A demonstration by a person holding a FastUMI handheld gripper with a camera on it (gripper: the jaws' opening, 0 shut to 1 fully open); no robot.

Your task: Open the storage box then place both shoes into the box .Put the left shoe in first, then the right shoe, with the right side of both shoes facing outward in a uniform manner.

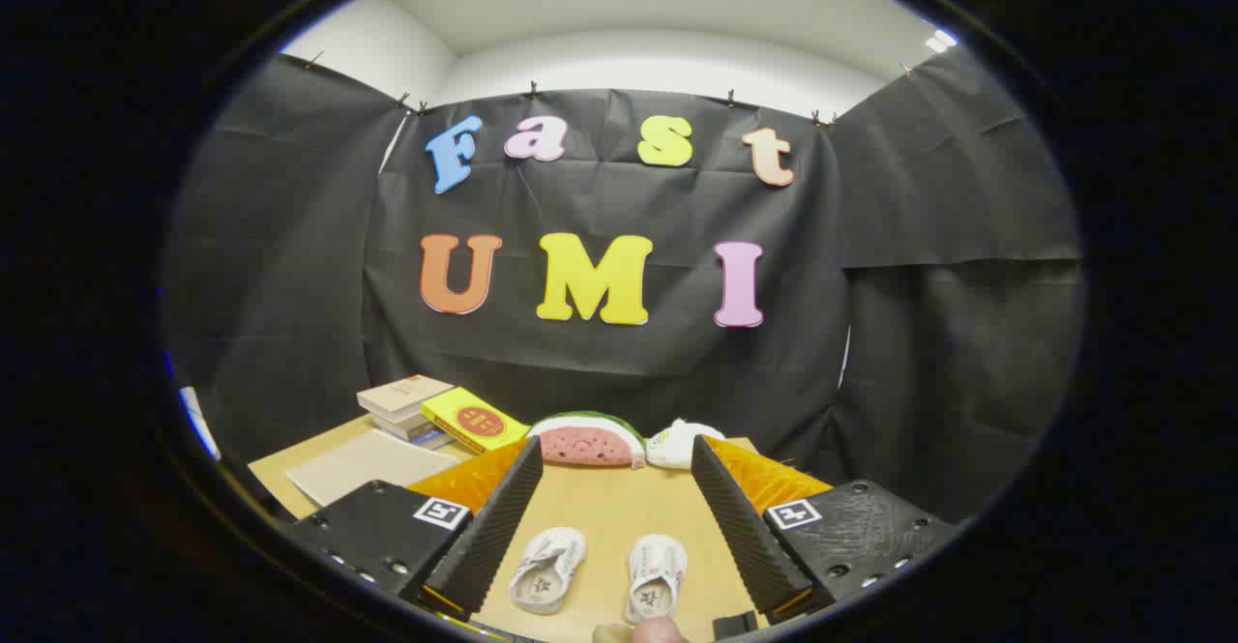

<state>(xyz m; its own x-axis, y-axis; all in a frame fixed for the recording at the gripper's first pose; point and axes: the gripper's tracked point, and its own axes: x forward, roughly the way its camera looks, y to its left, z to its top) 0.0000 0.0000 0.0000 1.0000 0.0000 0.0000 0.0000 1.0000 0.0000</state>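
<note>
The gripper (613,512) is held with its fingers wide apart, nothing between them but table (600,508). Two white shoes (547,569) (656,577) are seen side by side at lower centre, between the fingers. Books (426,409) are stacked at left.

Rides the tool (611,517) — looks forward over table (600,503).

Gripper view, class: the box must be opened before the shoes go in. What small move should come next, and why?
Probably sweep the view to find the box: the gripper is open, its fingers holding nothing, with both shoes on the table between them.
</note>
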